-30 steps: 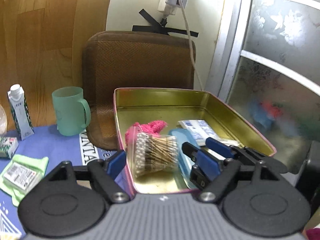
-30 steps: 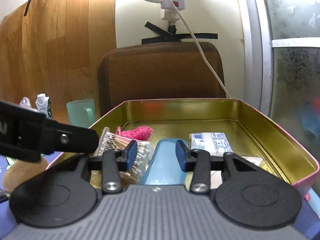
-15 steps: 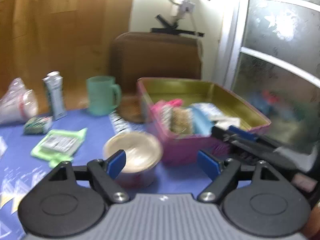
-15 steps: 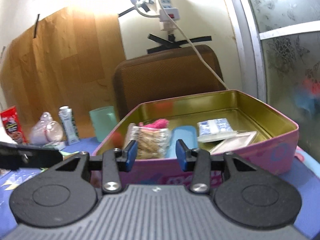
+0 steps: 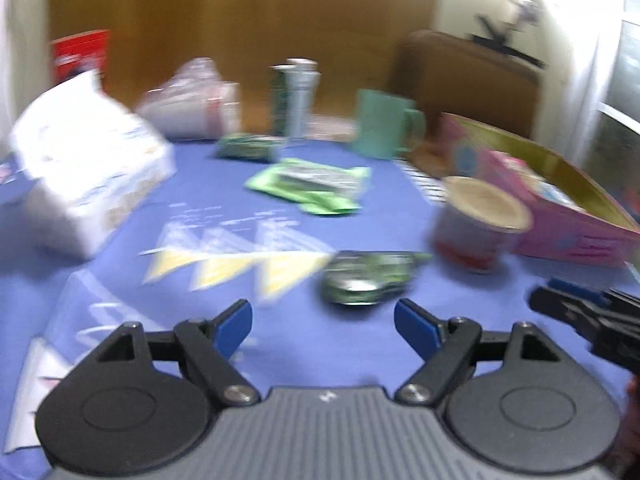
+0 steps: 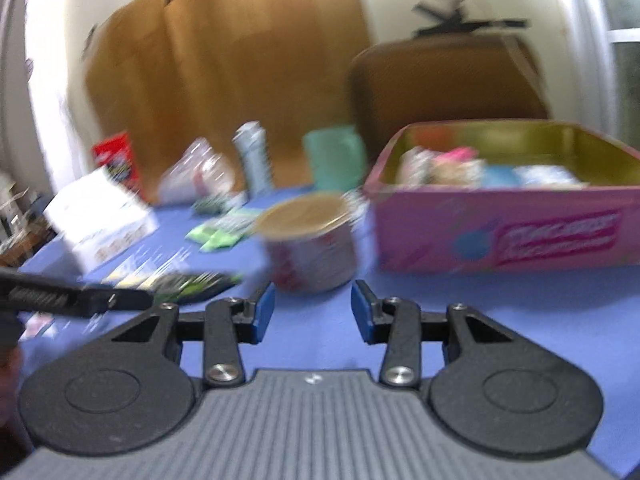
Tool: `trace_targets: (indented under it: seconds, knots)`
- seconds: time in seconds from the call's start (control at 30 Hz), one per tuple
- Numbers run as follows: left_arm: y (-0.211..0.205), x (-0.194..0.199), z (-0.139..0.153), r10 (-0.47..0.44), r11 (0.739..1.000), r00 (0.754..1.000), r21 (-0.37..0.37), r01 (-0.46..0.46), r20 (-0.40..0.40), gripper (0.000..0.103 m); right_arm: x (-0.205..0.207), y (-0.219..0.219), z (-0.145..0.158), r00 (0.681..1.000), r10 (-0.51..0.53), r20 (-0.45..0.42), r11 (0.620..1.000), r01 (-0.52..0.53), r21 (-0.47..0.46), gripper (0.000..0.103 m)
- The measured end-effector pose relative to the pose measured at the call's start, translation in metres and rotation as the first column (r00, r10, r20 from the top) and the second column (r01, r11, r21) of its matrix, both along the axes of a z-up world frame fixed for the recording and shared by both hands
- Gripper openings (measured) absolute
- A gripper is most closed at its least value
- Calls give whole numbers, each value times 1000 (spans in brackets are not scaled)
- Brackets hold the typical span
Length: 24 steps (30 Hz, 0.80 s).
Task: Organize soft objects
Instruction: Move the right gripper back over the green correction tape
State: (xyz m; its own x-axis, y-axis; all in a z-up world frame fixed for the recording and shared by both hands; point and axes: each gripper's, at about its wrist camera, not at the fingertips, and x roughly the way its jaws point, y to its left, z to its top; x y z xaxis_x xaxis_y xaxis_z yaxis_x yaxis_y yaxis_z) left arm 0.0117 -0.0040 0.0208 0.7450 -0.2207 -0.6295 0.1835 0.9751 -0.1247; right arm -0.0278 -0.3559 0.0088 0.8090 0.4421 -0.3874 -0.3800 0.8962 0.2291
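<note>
Between pink tin (image 6: 508,236) and green packet (image 5: 366,278), a lidded cup (image 6: 310,240).

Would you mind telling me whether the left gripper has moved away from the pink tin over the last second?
Yes. The left gripper has pulled back and swung left: the pink tin, earlier directly beneath it, now sits far right.

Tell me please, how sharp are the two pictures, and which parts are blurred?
Left wrist view: strong motion blur over the table; the green packet, the round tub and the mug are smeared, while the left gripper stays sharp. Right wrist view: also blurred; the print on the pink tin is unreadable, but the right gripper is crisp. Both views bend at the edges.
</note>
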Motion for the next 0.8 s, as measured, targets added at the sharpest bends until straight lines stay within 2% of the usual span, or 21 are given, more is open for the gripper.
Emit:
trace_targets:
  seconds: [0.1, 0.17, 0.3, 0.4, 0.57, 0.63, 0.7, 0.8]
  knots:
    - [25, 5, -8, 108, 992, 994, 56, -109, 16, 81, 1, 27, -1, 995, 94, -21, 995, -94, -30, 47]
    - [43, 11, -15, 160, 985, 987, 59, -160, 1, 81, 2, 46, 1, 987, 163, -19, 984, -164, -64, 53]
    - [62, 8, -18, 191, 979, 981, 71, -193, 30, 81, 15, 86, 6, 965, 261, 24, 949, -252, -187, 62]
    - [67, 4, -18, 180, 982, 983, 57, -182, 41, 81, 37, 115, 7, 932, 362, -6, 898, -350, -267, 69]
    - [70, -1, -17, 165, 986, 985, 28, -166, 52, 86, 63, 150, -2, 891, 451, -49, 795, -426, -432, 76]
    - [71, 2, -19, 160, 987, 986, 13, -161, 51, 88, 71, 147, 0, 882, 463, -85, 794, -456, -402, 69]
    - [71, 3, -19, 159, 987, 986, 2, -159, 50, 89, 74, 140, 3, 884, 446, -138, 817, -466, -339, 68]
    - [71, 3, -19, 158, 987, 986, -5, -158, 48, 91, 58, 143, 2, 898, 420, -128, 833, -438, -338, 66]
